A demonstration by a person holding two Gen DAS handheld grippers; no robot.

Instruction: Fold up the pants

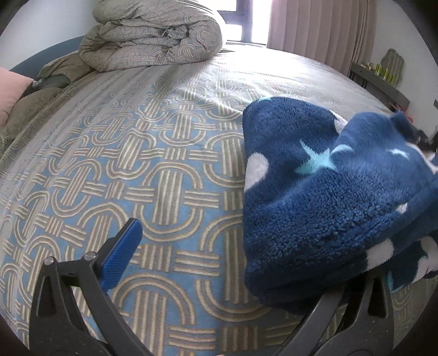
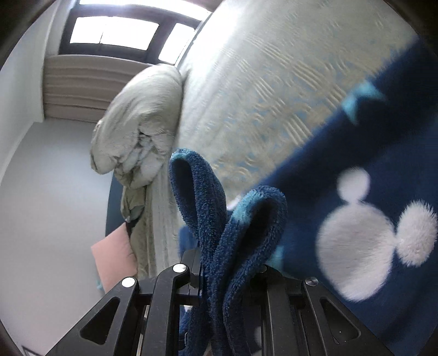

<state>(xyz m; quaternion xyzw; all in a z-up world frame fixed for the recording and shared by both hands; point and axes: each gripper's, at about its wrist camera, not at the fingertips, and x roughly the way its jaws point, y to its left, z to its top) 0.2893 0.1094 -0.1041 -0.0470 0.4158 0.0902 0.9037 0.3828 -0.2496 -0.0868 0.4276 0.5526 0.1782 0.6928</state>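
Observation:
The pants are navy fleece with white mouse-head shapes and pale blue stars. In the left wrist view they lie folded over on the patterned bed sheet at the right and drape over my left gripper's right finger, hiding it. My left gripper is open; only its blue left finger pad shows, above the sheet. In the right wrist view, my right gripper is shut on two bunched folds of the pants, lifted, with the view tilted sideways. More of the pants hangs at the right.
A rolled duvet lies at the head of the bed, also in the right wrist view. A pink pillow sits at the left edge. A window and curtain stand behind the bed. A shelf is at the right.

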